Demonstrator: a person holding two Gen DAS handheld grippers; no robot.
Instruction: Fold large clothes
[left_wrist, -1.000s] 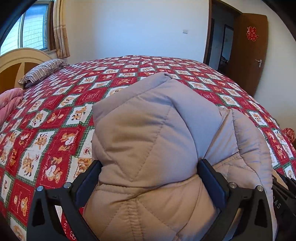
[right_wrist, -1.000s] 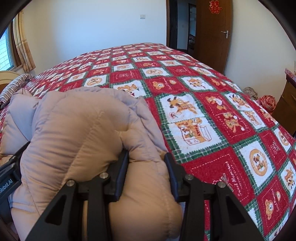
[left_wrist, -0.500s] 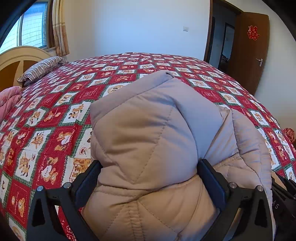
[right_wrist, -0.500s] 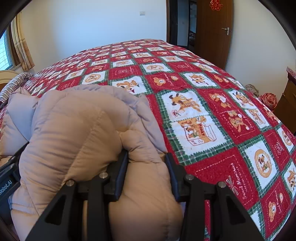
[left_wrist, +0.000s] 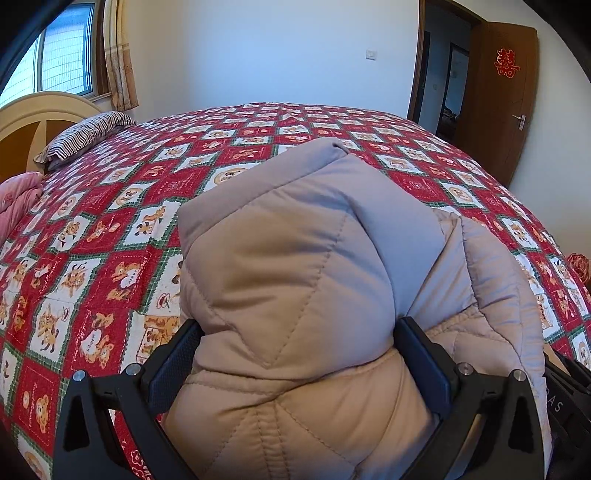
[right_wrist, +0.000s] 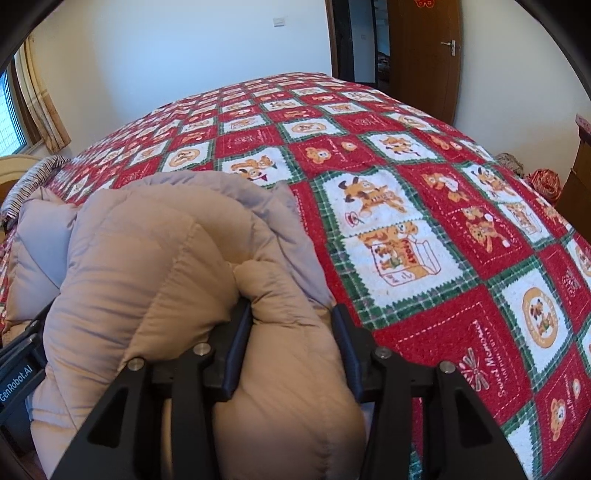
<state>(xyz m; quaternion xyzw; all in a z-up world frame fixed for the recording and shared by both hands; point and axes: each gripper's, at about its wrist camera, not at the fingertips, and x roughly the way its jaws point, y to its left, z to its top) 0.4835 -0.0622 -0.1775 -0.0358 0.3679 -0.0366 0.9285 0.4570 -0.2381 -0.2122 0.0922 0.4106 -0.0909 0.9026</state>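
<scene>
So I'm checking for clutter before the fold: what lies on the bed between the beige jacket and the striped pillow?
Nothing but bare quilt between the jacket and the pillow, seen in the left wrist view.

Black hand-held gripper (left_wrist: 295, 354) frames, triangular cut-outs, silver screws, dark textured pads, white lettering alongside

The left gripper (left_wrist: 295, 354) points downward, its jaws set wide and pressing on a thick bunch of the quilted jacket (left_wrist: 295, 266). The right gripper (right_wrist: 291, 332) also tilts down, its jaws opening around a narrower roll of jacket between them.
</scene>
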